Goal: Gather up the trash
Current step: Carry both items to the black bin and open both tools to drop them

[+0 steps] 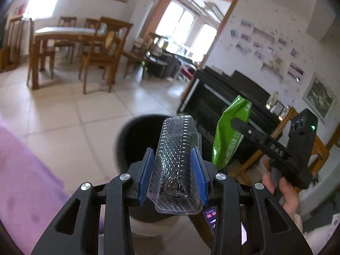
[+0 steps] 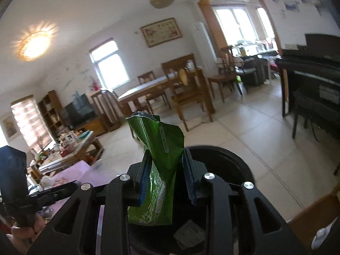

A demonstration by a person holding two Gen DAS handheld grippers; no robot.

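My left gripper (image 1: pixel 173 159) is shut on a clear ribbed plastic tray (image 1: pixel 176 148) and holds it over the black trash bin (image 1: pixel 136 136). My right gripper (image 2: pixel 164 165) is shut on an open green snack bag (image 2: pixel 157 165) above the same bin (image 2: pixel 233 165). In the left wrist view the right gripper (image 1: pixel 240 123) shows at the right with the green bag (image 1: pixel 231 131) hanging from it, beside the tray. A grey flat item (image 2: pixel 189 235) lies inside the bin.
A purple cloth (image 1: pixel 25 170) covers a surface at the left. A black piano (image 1: pixel 223 97) stands behind the bin. A wooden dining table and chairs (image 1: pixel 70 44) stand across the tiled floor. A cluttered coffee table (image 2: pixel 70 148) is at the left.
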